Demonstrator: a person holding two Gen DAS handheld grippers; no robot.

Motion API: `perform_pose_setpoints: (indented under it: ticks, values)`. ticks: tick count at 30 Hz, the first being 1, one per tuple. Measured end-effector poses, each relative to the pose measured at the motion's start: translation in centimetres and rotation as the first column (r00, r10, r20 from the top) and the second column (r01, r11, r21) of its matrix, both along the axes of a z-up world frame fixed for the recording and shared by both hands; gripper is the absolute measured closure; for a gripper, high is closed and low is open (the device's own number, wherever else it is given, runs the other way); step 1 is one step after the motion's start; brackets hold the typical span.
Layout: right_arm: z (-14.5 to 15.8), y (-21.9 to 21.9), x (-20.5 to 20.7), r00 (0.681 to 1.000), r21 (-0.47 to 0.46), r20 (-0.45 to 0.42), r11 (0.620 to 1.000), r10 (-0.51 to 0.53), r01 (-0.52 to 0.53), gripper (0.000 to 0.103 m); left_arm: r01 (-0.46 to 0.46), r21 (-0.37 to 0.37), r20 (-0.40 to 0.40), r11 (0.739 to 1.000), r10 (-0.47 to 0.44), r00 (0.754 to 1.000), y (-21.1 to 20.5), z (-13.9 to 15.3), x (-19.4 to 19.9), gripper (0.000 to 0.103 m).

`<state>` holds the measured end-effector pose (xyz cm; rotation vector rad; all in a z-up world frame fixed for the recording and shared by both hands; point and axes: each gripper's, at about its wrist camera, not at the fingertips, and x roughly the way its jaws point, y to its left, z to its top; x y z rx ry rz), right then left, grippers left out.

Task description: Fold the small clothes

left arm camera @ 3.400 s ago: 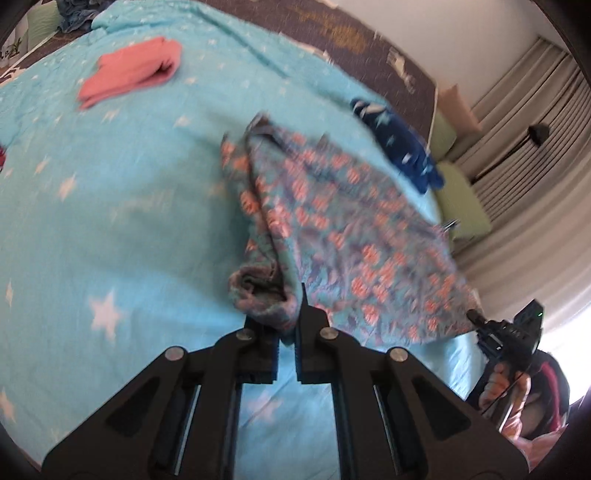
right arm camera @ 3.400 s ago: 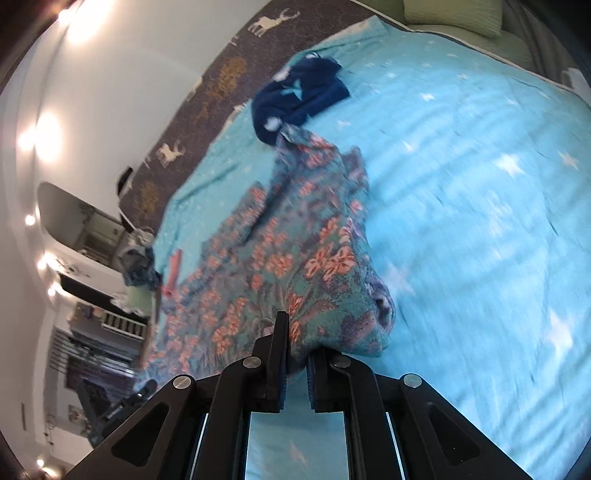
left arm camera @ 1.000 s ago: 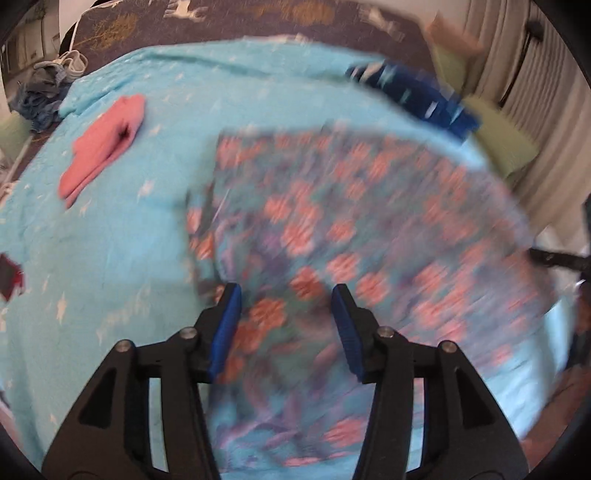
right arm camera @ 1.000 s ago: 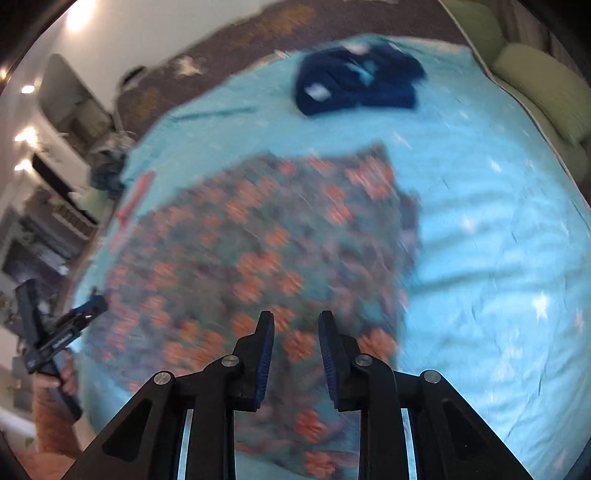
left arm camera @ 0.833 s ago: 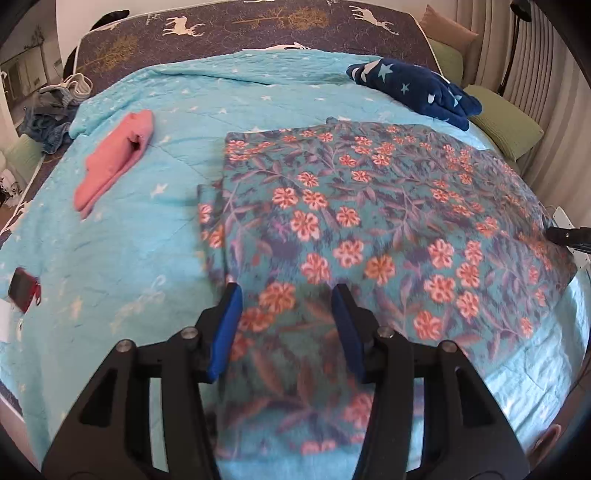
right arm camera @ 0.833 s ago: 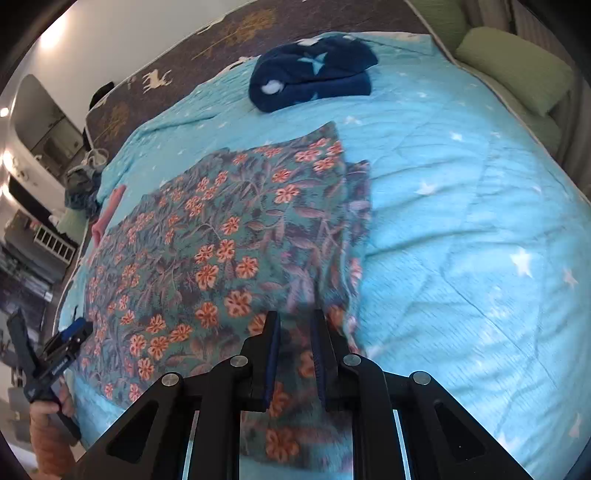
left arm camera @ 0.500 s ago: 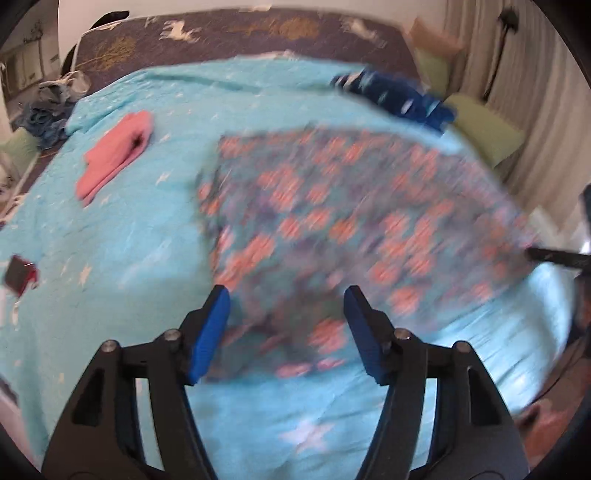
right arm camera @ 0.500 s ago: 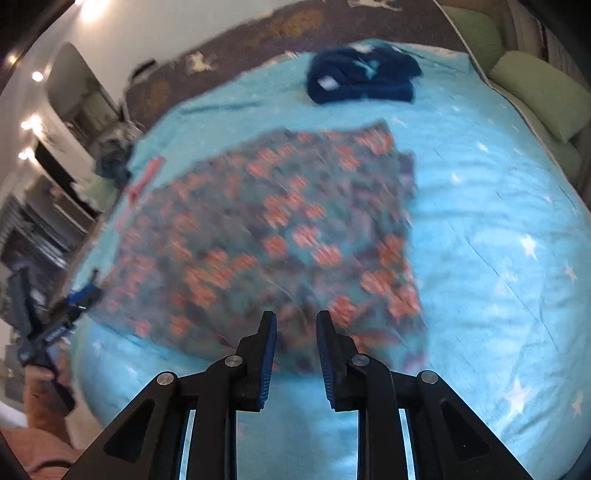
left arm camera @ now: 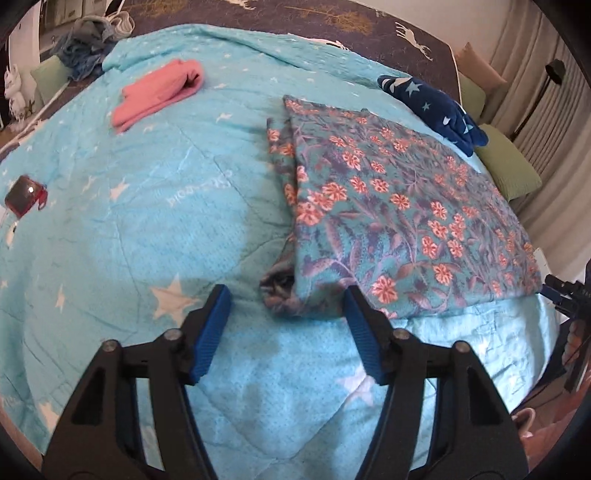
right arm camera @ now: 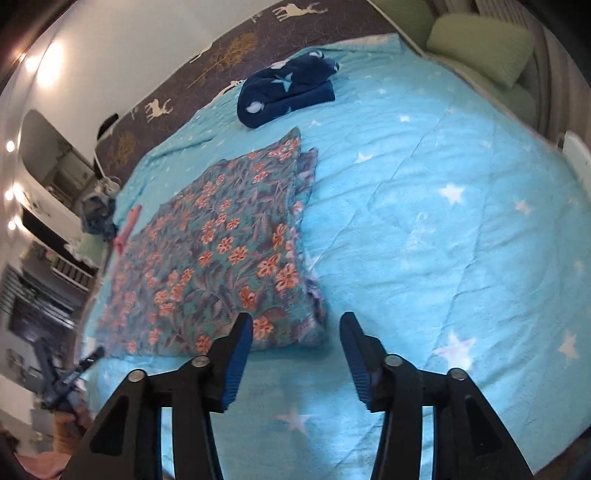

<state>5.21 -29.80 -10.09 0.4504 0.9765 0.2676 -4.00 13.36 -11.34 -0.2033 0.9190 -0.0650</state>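
A teal floral garment [left arm camera: 399,206] lies flat on the light blue star bedspread [left arm camera: 155,206], folded over with a lower layer showing along its left edge. It also shows in the right wrist view [right arm camera: 218,258]. My left gripper [left arm camera: 286,317] is open and empty, just short of the garment's near left corner. My right gripper [right arm camera: 295,339] is open and empty, just short of the near right corner. Each gripper shows small at the edge of the other's view.
A folded pink garment [left arm camera: 159,94] lies at the far left of the bed. A folded navy star garment [left arm camera: 436,103] lies at the far right near the headboard [left arm camera: 332,18]. A small red object [left arm camera: 24,190] sits at the bed's left edge. Green cushions [right arm camera: 480,40] lie beside the bed.
Both grippers were shut on the garment's corners, laid it flat, opened and let go. They have since drawn back toward me and opened wider.
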Motion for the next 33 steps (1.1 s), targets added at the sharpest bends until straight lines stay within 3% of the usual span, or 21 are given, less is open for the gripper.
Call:
perform_pose_setpoints:
  ticks: [2,3,4,6,9,12,15,19,23,26,29,33]
  values:
    - [-0.8,0.3,0.6,1.000,0.027,-0.026,1.000,0.004,-0.004,0.056,0.034,-0.039,0.005,0.999,-0.034,0.999,-0.3,0.2,0.2,0.086]
    - [-1.0,0.6,0.7,0.999,0.002,-0.031,1.000,-0.010,0.010,0.070,0.036,-0.067,0.000,0.997,-0.036,0.999,-0.2,0.3,0.3,0.088]
    - [-1.3,0.9,1.0,0.999,-0.038,-0.046,0.999,-0.029,0.027,0.092,0.014,-0.073,-0.001,0.997,-0.014,1.000,-0.1,0.5,0.4,0.089]
    - [-1.2,0.7,1.1,0.998,-0.027,-0.043,0.998,-0.056,0.055,0.093,-0.022,-0.060,-0.023,0.998,0.021,1.000,0.4,0.4,0.3,0.089]
    - [-1.4,-0.2,1.0,0.996,-0.072,-0.051,0.995,-0.073,0.069,0.094,-0.012,-0.078,-0.028,0.997,0.010,1.000,0.8,-0.2,0.0,0.088]
    - [-1.6,-1.3,1.0,0.995,-0.024,-0.071,0.997,-0.077,0.076,0.093,-0.019,-0.097,-0.031,0.995,0.016,0.999,1.1,0.1,-0.1,0.087]
    - [-0.2,-0.4,0.6,0.995,-0.126,-0.034,0.988,-0.092,0.087,0.088,-0.029,-0.136,-0.045,0.990,0.023,0.999,1.6,0.5,-0.5,0.083]
    - [2.4,1.8,0.0,0.997,-0.249,0.062,0.967,-0.046,0.060,0.085,-0.059,-0.071,-0.027,0.996,0.057,0.998,1.9,1.2,-1.1,0.057]
    - [3.9,7.2,0.1,0.982,-0.278,0.108,0.953,0.157,-0.121,0.073,-0.082,0.009,0.016,0.997,0.082,0.997,2.1,1.7,-1.4,0.045]
    - [3.9,12.3,0.4,0.945,-0.312,0.097,0.911,0.311,-0.268,0.072,-0.105,0.011,0.030,0.994,0.105,0.994,3.0,1.7,-1.4,0.044]
    - [3.7,18.2,0.2,0.884,-0.379,0.097,0.838,0.458,-0.393,0.072,-0.144,0.011,0.050,0.989,0.143,0.988,4.3,2.2,-1.4,0.044]
    - [3.2,26.5,-1.8,0.744,-0.458,0.102,0.695,0.660,-0.554,0.070,-0.208,0.013,0.094,0.978,0.206,0.974,6.3,2.9,-1.9,0.043]
